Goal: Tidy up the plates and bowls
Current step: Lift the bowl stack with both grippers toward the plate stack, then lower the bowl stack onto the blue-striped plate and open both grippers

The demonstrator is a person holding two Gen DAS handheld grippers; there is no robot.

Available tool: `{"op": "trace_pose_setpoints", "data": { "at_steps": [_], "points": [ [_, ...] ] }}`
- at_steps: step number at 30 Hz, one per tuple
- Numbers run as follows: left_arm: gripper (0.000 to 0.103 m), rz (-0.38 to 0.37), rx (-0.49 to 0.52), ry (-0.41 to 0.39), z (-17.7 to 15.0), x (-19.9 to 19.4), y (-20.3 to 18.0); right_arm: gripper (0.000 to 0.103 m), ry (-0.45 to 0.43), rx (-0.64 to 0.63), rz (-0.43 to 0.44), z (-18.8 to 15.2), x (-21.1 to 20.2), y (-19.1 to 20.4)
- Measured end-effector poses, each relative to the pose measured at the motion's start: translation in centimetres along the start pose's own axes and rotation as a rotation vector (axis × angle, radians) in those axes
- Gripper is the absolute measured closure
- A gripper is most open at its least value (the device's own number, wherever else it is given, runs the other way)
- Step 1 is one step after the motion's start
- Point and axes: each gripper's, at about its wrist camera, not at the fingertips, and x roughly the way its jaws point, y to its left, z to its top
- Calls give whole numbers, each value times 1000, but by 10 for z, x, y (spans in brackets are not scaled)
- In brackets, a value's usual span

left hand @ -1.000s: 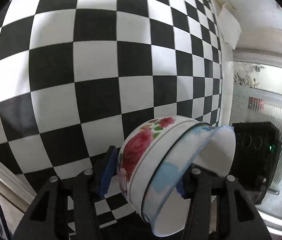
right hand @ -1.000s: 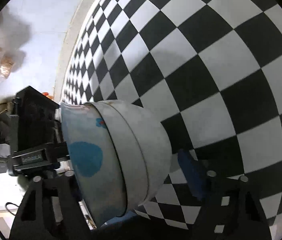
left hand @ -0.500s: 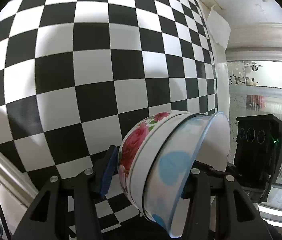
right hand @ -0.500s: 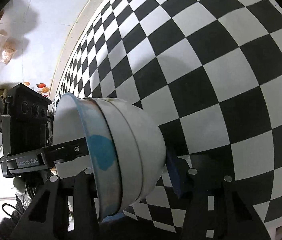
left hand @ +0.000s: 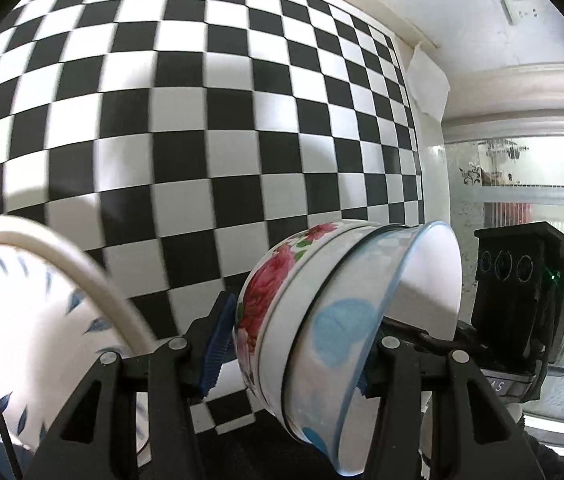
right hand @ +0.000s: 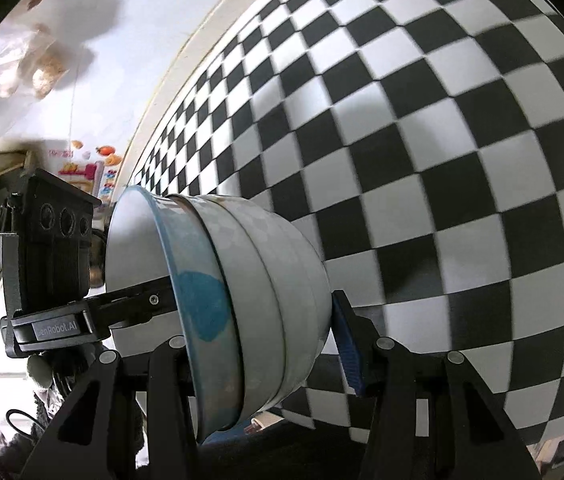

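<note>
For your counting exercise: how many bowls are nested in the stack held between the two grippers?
3: the flowered bowl outermost, a white bowl nested inside it, the blue-spotted bowl innermost. Others may be hidden inside.

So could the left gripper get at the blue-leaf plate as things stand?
Probably not: the left gripper is already shut on the nested bowl stack, so the blue-leaf plate beside it stays out of its grasp.

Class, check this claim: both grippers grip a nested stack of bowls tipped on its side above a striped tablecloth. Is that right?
One detail is wrong. The cloth is checkered in black and white, not striped, as the left wrist view shows. The rest holds: the left gripper and right gripper both grip the nested stack of bowls, tipped on its side.
</note>
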Motion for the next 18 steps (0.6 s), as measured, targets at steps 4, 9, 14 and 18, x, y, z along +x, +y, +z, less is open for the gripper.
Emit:
{"op": "trace_pose_setpoints", "data": {
  "at_steps": [4,9,14,18],
  "points": [
    [56,21,-28,-39,-11,-24,15,52,26,-36,13,-3,10,24],
    [56,34,-83,-89,-27,-52,44,52,68,-104,27,-10,31,64],
    [55,42,-150,-134,-42,-74,79,52,120,-171,35,-18,60,101],
    [55,48,-205,-165,-52,-87,108,53,160,-225,31,-23,86,128]
  ]
}}
